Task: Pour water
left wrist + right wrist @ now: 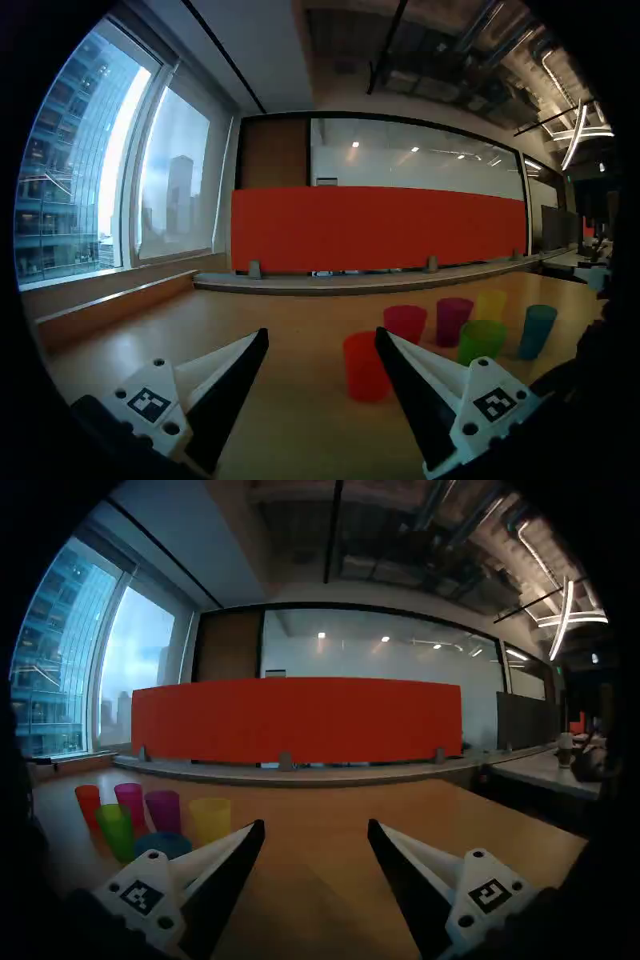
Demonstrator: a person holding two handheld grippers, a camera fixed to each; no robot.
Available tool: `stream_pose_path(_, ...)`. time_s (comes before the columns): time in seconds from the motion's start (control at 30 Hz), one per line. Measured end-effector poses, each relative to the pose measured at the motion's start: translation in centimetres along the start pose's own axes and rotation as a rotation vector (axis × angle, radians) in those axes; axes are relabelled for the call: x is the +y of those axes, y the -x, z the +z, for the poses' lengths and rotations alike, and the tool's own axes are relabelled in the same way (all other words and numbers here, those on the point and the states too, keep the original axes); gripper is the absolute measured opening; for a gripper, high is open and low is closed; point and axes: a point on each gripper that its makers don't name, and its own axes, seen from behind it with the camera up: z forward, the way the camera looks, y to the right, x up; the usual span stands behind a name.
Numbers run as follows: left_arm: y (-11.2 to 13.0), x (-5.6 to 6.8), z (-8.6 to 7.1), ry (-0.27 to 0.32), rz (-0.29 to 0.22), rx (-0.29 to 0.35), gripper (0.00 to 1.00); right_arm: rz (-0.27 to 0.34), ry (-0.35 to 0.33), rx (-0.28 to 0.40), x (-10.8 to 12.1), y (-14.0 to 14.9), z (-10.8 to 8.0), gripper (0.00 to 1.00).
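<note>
Cups (481, 340), six coloured ones, stood bunched on the worktop (304, 408) before the red partition (376, 228). My left gripper (320, 334) and right gripper (315, 826) held their jaws released, empty. Risk: reaching among such close neighbours might topple one and spill water.
</note>
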Motion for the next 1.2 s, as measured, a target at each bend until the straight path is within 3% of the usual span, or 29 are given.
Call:
stream_pose_path(0.57,0.0,0.2,0.1,0.006,0.009,-0.014,0.99,-0.008,0.004,0.004,0.0,-0.1,0.3,1.00)
stream_pose_path(0.77,-2.4,1.0,0.0,0.030,0.013,0.008,0.99,-0.026,-0.010,0.025,-0.2,-2.4,0.2,1.00)
stream_pose_path(0.87,-3.8,0.9,0.0,0.027,0.006,0.001,0.99,-0.027,-0.026,0.027,-0.4,-4.2,0.1,1.00)
stream_pose_path(1.2,-9.3,-1.0,0.7,-0.002,0.014,-0.007,0.99,-0.054,-0.056,0.004,-0.6,-10.2,0.1,1.00)
